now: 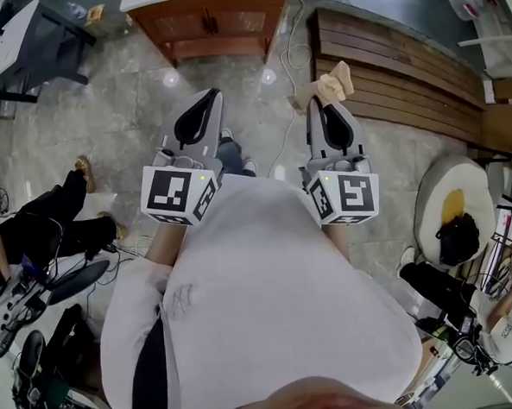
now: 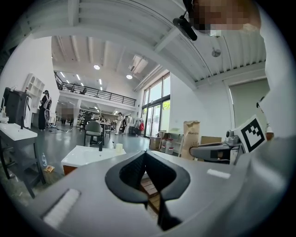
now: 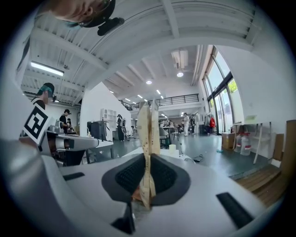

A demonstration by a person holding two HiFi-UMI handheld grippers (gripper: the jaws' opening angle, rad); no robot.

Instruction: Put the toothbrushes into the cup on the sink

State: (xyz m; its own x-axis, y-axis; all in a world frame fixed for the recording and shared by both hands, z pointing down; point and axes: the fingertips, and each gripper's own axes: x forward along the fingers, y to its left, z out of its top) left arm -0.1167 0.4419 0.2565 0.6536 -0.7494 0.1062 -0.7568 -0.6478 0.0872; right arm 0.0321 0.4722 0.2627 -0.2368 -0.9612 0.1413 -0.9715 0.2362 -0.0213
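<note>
My right gripper (image 1: 323, 100) is shut on a pale beige bundle of toothbrushes (image 1: 333, 85). In the right gripper view they show as two flat speckled strips (image 3: 148, 139) standing up between the pads. My left gripper (image 1: 210, 97) is shut with nothing in it, and its jaws meet at the tip (image 2: 145, 153). Both grippers are held level in front of my body. Ahead stands the sink cabinet (image 1: 210, 25) with a white top (image 2: 88, 155). A small pale cup (image 2: 119, 148) stands on it beside a dark faucet (image 2: 100, 146). The cup (image 3: 172, 149) also shows in the right gripper view.
A slatted wooden platform (image 1: 395, 70) lies to the right of the sink cabinet. A cable (image 1: 286, 59) trails over the stone floor. A black table (image 1: 21, 41) stands at the far left. People sit on the floor at the left (image 1: 41, 230) and the right (image 1: 452, 300).
</note>
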